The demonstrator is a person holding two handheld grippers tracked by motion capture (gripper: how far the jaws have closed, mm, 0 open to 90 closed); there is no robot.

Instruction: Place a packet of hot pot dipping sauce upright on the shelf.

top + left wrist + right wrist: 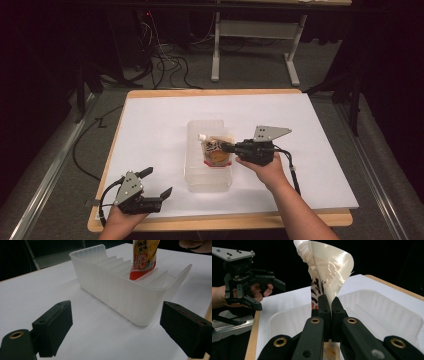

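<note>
Jaws of our right gripper (329,307) are pressed together on the edge of a spouted pouch (216,150), pinching its thin film flat between the pads. We hold the pouch upright inside the translucent ribbed tray (192,170), which sits near the middle of the white table (150,115) (the pouch's red base (140,273) stands between two of the tray's ribs in the left gripper view). Our left gripper (156,182) rests at the table's near left corner, well apart from the tray, jaws spread wide with nothing between them.
</note>
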